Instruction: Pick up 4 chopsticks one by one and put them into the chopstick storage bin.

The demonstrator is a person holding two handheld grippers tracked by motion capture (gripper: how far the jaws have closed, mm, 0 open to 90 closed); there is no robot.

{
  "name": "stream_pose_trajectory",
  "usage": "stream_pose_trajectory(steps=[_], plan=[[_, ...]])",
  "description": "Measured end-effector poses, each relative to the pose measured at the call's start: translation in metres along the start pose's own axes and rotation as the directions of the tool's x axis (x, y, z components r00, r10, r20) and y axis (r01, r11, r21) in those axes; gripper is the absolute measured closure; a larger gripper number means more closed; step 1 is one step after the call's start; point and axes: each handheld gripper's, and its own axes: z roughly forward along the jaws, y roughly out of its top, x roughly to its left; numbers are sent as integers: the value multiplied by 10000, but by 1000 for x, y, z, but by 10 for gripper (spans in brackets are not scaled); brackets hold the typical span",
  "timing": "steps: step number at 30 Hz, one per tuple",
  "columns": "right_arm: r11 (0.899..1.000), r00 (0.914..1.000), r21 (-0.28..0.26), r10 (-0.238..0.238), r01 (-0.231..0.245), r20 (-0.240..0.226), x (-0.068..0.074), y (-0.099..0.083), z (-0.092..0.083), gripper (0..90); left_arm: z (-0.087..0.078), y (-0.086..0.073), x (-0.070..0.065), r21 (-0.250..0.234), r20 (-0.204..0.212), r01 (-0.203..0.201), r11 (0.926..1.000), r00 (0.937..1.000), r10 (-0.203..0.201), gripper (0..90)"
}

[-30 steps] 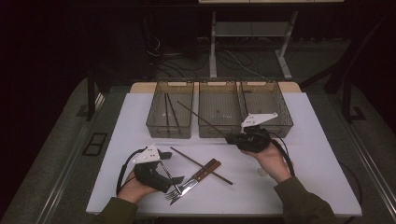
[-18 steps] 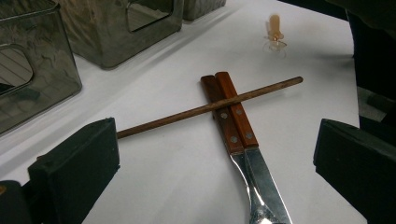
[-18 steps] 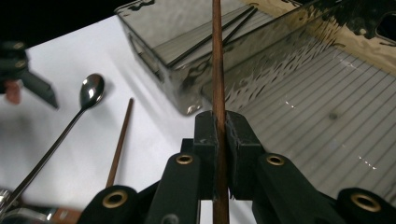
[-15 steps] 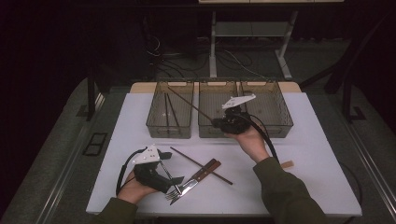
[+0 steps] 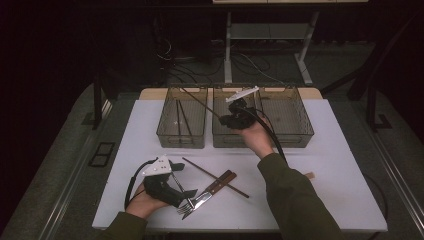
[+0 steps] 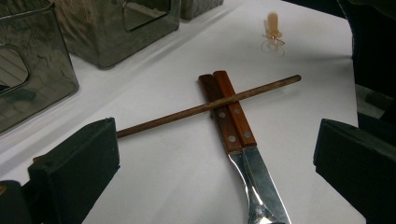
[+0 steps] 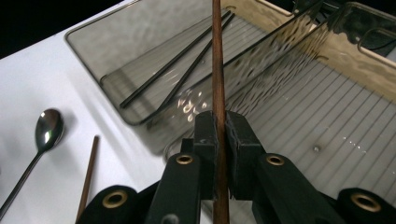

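From the high view, a brown chopstick [image 5: 202,102] is being gripped by the closed right gripper [image 5: 226,120] above the bins at the tabletop's far edge, its tip reaching over the left bin [image 5: 182,137], where two dark chopsticks [image 5: 181,120] are lying.

In the left gripper view, the left gripper [image 6: 215,163] is being held open over a second brown chopstick [image 6: 205,107] crossing two wooden-handled utensils [image 6: 231,121] near the near edge.

In the right gripper view, the held chopstick is being pinched upright. For a clean drop, it is probably best being lowered parallel to the dark pair before release.
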Motion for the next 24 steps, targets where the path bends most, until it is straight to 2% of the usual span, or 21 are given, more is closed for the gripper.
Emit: stream_pose_trajectory(steps=[8, 12, 16, 24], plan=[[9984, 9990, 567, 44, -70, 445, -2, 22, 23, 835, 0, 0, 0, -64, 55, -22, 10000, 10000, 22, 0], [9963, 9986, 851, 57, -102, 533, -2, 31, 36, 835, 0, 1, 1, -86, 103, -99, 9999, 9999, 100, 0], [9938, 9981, 1109, 2, -71, 622, 1, 37, 50, 835, 0, 1, 0, -129, 170, 14, 9999, 9999, -11, 0], [9906, 9966, 1353, 65, -176, 823, 3, 50, 68, 832, -1, 1, 1, -157, 187, -37, 9999, 9998, 40, 0]])
